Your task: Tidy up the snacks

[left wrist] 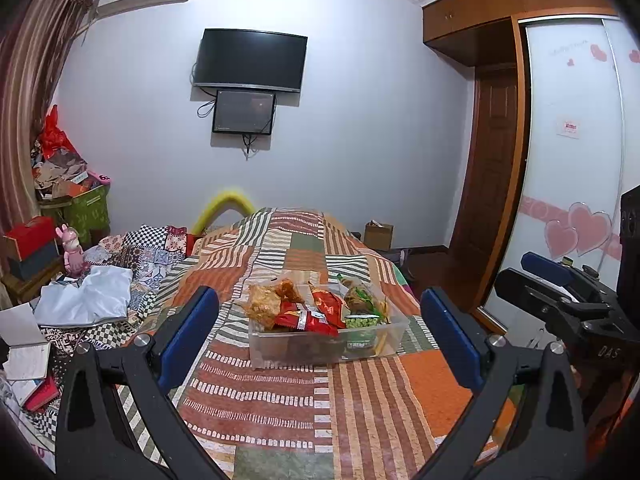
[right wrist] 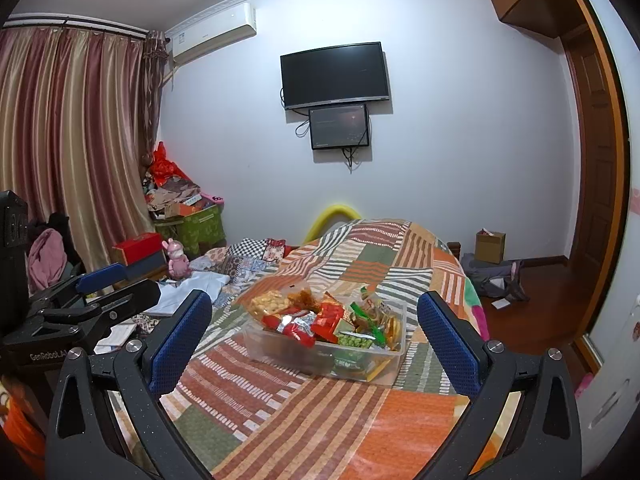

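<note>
A clear plastic bin (left wrist: 372,338) (right wrist: 276,350) sits on the patchwork bedspread (left wrist: 280,396) (right wrist: 404,412), heaped with snack packets: red ones (left wrist: 304,318) (right wrist: 308,322), orange crisps (left wrist: 262,302) (right wrist: 272,300) and green pea packs (left wrist: 362,322) (right wrist: 354,339). My left gripper (left wrist: 320,328) is open, held short of the bin with nothing between its blue pads. My right gripper (right wrist: 316,330) is open too, also short of the bin and holding nothing. Each gripper shows at the edge of the other's view: the right gripper (left wrist: 560,280) and the left gripper (right wrist: 96,284).
To the left of the bed lie clothes (left wrist: 86,294), a pink toy figure (right wrist: 178,262), a red box (right wrist: 138,246) and a full green bin (right wrist: 192,224). A wardrobe (left wrist: 572,152) stands at right, a cardboard box (right wrist: 490,246) on the floor.
</note>
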